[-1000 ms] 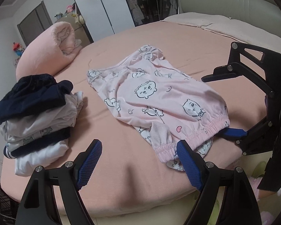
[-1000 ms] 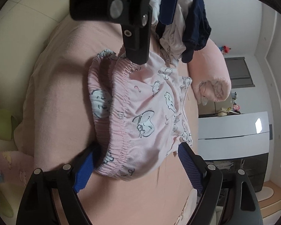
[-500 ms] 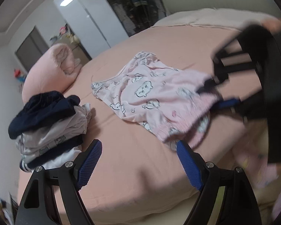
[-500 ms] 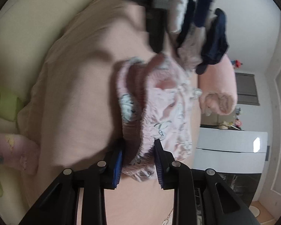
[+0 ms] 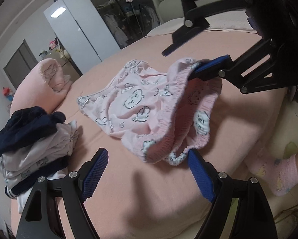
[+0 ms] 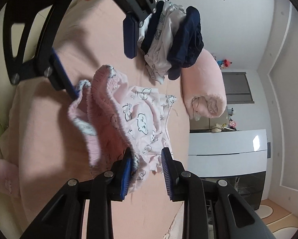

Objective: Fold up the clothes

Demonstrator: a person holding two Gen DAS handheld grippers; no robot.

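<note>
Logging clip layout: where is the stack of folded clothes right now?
Left wrist view: the folded stack sits at the bed's left edge, beside the rolled pink blanket, left of the pink shorts.

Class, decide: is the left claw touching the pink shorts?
Touching. In the left wrist view, one blue pad of the left claw meets the waistband of the pink shorts; the other pad stands clear.

My left tongs [image 5: 147, 172]: bases cut off at frame bottom. Can't tell if waistband of pink shorts [image 5: 149, 107] touches my right-hand pad. Right tongs [image 6: 146, 171]: grip partly buried in cloth. Clothes pile [image 5: 29, 145] clipped lower left.
</note>
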